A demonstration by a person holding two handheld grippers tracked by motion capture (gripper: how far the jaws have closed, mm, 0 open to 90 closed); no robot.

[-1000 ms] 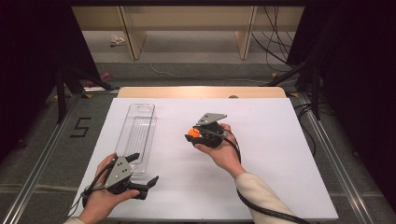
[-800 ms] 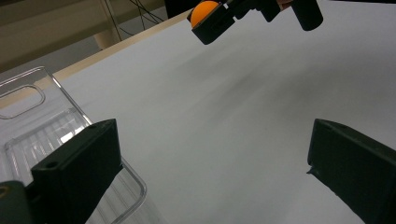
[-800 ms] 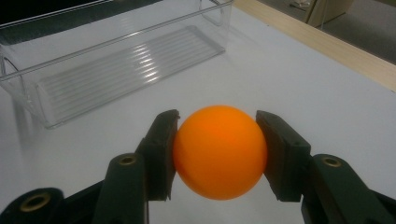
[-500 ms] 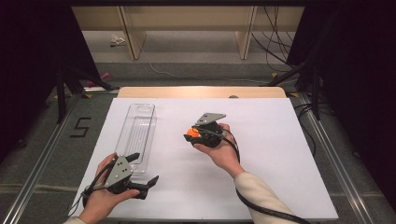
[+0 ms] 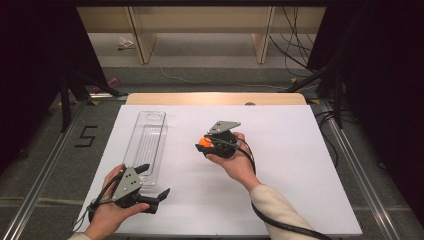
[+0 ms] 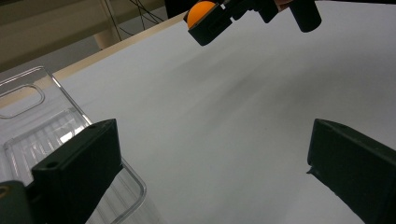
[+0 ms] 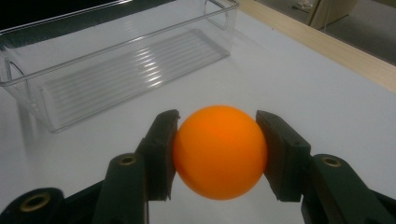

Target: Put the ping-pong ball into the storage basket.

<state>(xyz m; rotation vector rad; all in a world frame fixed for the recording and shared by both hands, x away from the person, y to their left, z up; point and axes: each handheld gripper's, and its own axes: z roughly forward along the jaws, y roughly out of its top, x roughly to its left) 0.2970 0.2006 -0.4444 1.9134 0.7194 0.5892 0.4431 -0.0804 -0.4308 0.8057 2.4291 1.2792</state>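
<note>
An orange ball (image 7: 219,151) sits pinched between the two black jaws of my right gripper (image 7: 217,149), which is shut on it. In the high view that gripper (image 5: 206,143) hovers over the middle of the white table, ball (image 5: 204,141) pointing left toward a clear plastic tray (image 5: 146,142). The tray lies empty at the table's left, long side running away from me. My left gripper (image 5: 154,187) rests at the near left by the tray's near end, jaws wide open with nothing between them. In the left gripper view the tray's corner (image 6: 32,135) is at left and the ball (image 6: 201,10) is at top.
The white table top (image 5: 295,165) has bare room to the right and in front of the right hand. A wooden strip (image 5: 215,98) edges the far side. Metal rails (image 5: 350,155) run along both sides. Cables and shelf legs lie on the floor beyond.
</note>
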